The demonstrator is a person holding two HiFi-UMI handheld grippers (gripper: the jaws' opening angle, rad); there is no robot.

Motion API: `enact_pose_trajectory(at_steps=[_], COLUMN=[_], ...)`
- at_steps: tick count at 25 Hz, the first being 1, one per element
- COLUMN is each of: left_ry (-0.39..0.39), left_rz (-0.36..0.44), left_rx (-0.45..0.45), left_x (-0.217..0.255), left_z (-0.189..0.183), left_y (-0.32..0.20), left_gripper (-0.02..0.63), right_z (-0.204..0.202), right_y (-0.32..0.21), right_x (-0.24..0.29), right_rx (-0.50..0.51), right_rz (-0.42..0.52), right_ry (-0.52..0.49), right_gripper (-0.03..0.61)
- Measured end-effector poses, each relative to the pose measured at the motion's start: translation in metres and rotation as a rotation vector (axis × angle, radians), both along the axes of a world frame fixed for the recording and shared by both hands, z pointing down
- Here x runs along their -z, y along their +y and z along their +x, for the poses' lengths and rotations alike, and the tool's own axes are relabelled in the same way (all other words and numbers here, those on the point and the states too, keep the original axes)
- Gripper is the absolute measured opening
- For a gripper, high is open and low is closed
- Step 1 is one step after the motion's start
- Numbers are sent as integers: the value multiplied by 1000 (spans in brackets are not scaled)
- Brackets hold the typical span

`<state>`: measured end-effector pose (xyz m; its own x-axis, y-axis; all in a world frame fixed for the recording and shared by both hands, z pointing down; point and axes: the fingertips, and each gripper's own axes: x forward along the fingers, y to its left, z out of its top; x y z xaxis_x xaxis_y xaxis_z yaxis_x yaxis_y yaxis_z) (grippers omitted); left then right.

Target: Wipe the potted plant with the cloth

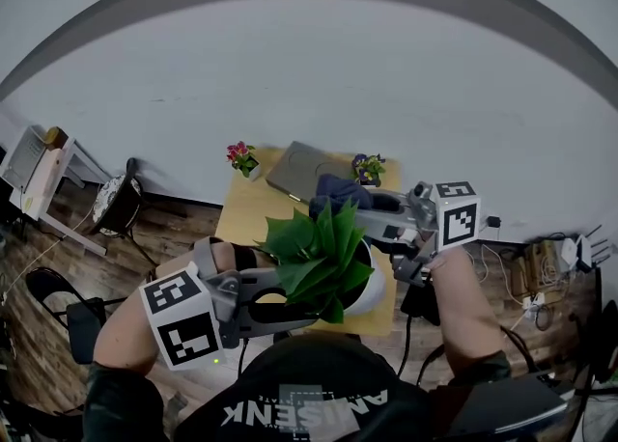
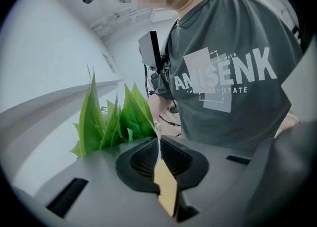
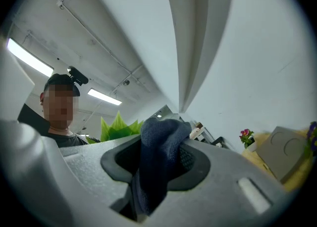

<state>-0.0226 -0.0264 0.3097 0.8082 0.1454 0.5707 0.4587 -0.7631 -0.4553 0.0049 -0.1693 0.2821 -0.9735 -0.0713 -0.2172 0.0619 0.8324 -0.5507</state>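
The potted plant [image 1: 319,249], broad green leaves in a white pot [image 1: 375,288], stands at the near edge of the yellow table [image 1: 243,208]. My left gripper [image 1: 294,303] reaches into its lower leaves from the left. Its jaws are shut on one leaf, seen edge-on as a thin pale strip [image 2: 158,144], with more leaves [image 2: 111,119] beyond. My right gripper [image 1: 375,207] is above and behind the plant, shut on a dark blue cloth [image 1: 338,189]. The bunched cloth [image 3: 161,156] fills the space between its pads and bulges past them. The cloth hangs just over the top leaves.
At the table's back stand a small pot of pink flowers [image 1: 243,157], a pot of purple flowers [image 1: 367,168] and a flat grey case [image 1: 304,172]. A chair [image 1: 118,201] is to the table's left. Cables and plugs [image 1: 541,276] lie on the wooden floor at the right.
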Motion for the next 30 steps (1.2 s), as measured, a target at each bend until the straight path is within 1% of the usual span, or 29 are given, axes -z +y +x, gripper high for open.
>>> enact_pose_trajectory(at_steps=[3, 7, 14, 20, 26, 30], left_ry=[-3, -7, -9, -5, -24, -23], left_rz=[14, 18, -7, -12, -18, -48], left_rx=[6, 30, 55, 70, 93, 103], left_x=[-1, -4, -7, -12, -18, -21], left_z=[0, -5, -8, -8, -9, -11], left_y=[1, -4, -11, -12, -16, -20], left_gripper=[15, 15, 15, 15, 15, 15], right_z=[-9, -8, 0, 17, 36, 43], right_y=[1, -1, 0, 8, 19, 24], right_x=[-2, -11, -37, -67, -97, -115], right_rx=[61, 99, 112, 81, 38, 28], right_rz=[-24, -81, -168, -231, -289, -317], right_ry=[-14, -44, -51, -58, -44, -20], right_gripper=[130, 130, 130, 129, 129, 130])
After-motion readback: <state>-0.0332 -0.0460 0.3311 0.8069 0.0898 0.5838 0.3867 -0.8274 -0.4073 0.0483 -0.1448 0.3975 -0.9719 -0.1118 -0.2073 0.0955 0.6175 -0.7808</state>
